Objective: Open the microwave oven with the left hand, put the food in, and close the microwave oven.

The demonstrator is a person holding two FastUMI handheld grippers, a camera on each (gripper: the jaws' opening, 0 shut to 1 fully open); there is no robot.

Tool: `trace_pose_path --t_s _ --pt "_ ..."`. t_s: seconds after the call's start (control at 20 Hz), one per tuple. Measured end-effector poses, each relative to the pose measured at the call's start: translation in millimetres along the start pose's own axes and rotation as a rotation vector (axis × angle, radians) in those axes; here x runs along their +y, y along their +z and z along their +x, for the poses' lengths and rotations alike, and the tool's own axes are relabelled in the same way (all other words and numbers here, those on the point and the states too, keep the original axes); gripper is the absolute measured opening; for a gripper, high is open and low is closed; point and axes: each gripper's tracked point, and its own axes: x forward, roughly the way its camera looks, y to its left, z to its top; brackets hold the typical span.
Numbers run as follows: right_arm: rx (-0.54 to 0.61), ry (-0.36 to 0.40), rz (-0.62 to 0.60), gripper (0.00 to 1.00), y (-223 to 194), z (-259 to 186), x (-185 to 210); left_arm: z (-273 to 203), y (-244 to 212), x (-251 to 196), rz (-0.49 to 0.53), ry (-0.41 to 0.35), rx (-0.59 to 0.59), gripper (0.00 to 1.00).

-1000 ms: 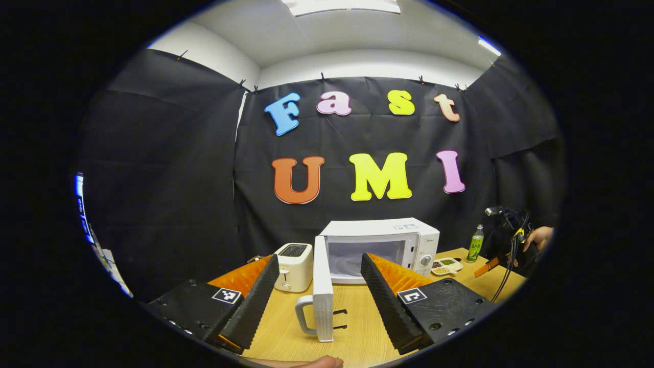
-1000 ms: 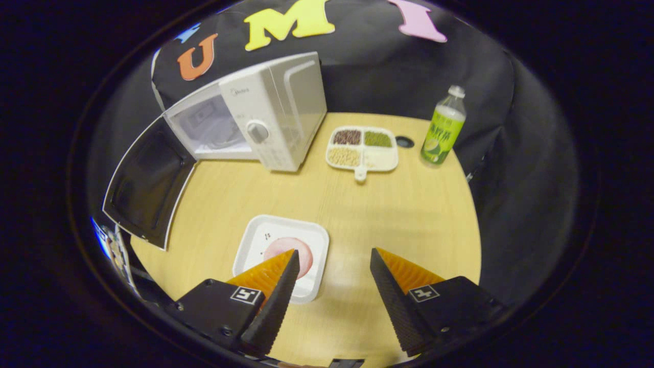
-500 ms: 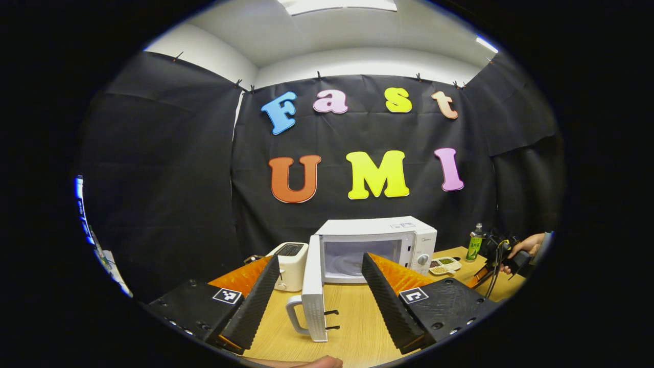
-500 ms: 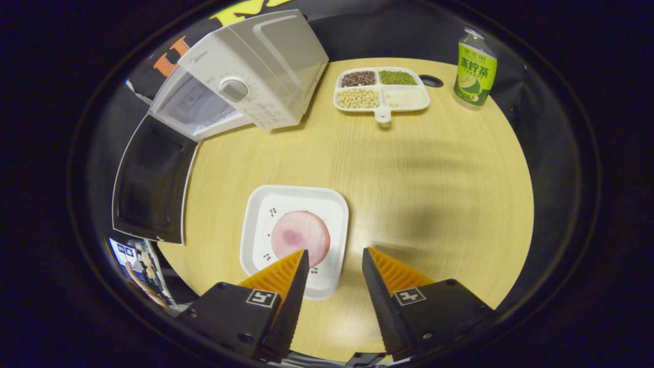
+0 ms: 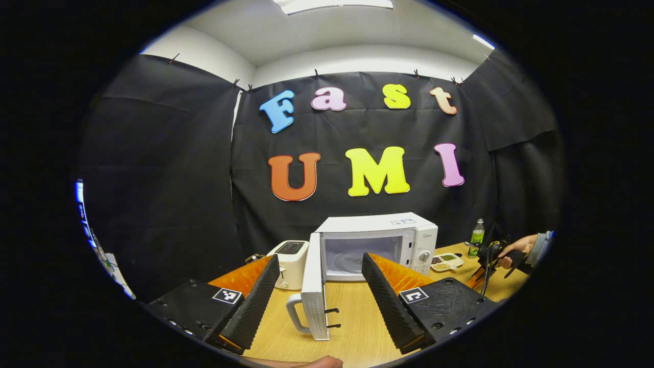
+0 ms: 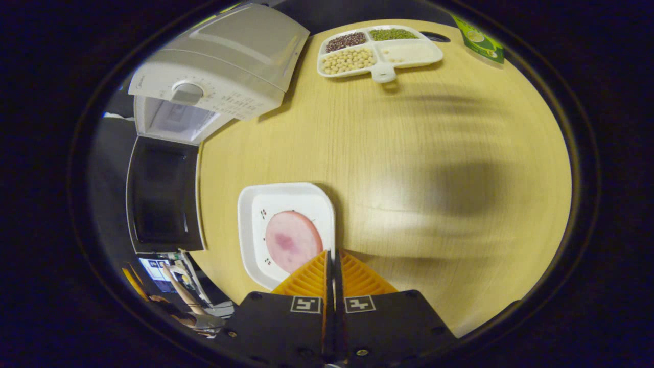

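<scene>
fingers (image 6: 311, 273) pinched on plate (image 6: 250, 225) rim

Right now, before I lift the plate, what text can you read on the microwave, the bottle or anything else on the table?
Nothing can be read.
microwave: logo and dial markings too small to read.
bottle: label too small to read.
plate: tiny printed marks only, no words.

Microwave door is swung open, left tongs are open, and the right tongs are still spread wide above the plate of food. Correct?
Not quite. In the right gripper view the right tongs are shut on the near rim of the plate. The microwave door is open and the left tongs are open, as you said.
</scene>
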Motion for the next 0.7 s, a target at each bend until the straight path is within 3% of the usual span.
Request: trace_pose_path --t_s 0.35,0.7 --pt "-0.027 0.084 0.081 0.04 -6 -8 7 -7 1 8 -0.022 0.006 0.001 0.96" --pt "-0.094 0.132 0.044 0.00 -20 -36 45 -13 -6 2 -0.017 -0.036 -0.007 0.96"
